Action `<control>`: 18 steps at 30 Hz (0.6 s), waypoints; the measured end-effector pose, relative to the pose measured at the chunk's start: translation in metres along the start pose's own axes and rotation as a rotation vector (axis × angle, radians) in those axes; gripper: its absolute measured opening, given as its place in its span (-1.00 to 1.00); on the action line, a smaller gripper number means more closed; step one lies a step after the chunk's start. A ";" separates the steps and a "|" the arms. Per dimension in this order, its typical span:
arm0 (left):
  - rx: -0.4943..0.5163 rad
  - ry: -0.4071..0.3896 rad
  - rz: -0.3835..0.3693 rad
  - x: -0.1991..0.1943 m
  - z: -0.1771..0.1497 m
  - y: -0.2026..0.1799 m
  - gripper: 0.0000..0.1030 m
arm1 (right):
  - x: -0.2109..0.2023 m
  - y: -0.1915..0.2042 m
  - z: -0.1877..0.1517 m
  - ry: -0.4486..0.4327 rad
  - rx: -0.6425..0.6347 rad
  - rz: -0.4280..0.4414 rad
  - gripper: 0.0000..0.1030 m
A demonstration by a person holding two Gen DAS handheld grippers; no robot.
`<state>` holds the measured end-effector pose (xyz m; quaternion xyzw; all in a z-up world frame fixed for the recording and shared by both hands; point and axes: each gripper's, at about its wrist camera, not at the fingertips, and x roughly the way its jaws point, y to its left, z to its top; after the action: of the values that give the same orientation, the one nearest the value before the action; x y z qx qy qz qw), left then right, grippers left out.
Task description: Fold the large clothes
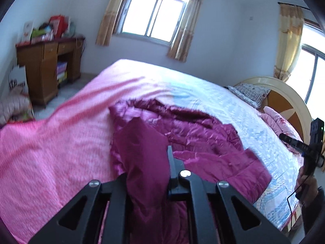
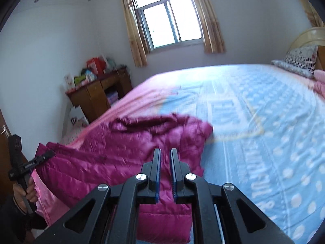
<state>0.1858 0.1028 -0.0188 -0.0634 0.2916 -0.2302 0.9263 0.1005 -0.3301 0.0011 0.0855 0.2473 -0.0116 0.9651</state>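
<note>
A magenta quilted jacket lies crumpled on the bed; it also shows in the right wrist view. My left gripper is shut on a fold of the jacket, which drapes over and hides its left finger. The same gripper shows at the left of the right wrist view, holding the jacket's edge up. My right gripper hovers over the jacket's near part, its jaws a narrow gap apart with nothing between them. It appears at the right edge of the left wrist view.
The bed cover is pink on the left and blue patterned on the right. A pillow lies by the headboard. A wooden desk with clutter stands by the far wall, under a curtained window.
</note>
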 end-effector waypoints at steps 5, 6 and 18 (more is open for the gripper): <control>0.022 0.011 0.037 0.017 -0.001 -0.003 -0.79 | 0.012 -0.001 0.001 0.027 0.005 -0.026 -0.83; 0.015 0.015 0.036 0.017 -0.003 -0.001 -0.79 | 0.020 -0.008 -0.003 0.066 0.034 -0.018 -0.82; -0.022 0.054 0.048 0.024 -0.014 0.005 -0.79 | 0.116 -0.038 -0.041 0.346 0.048 -0.007 0.42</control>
<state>0.1966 0.0963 -0.0437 -0.0603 0.3207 -0.2062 0.9225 0.1805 -0.3578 -0.0964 0.1083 0.4098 -0.0062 0.9057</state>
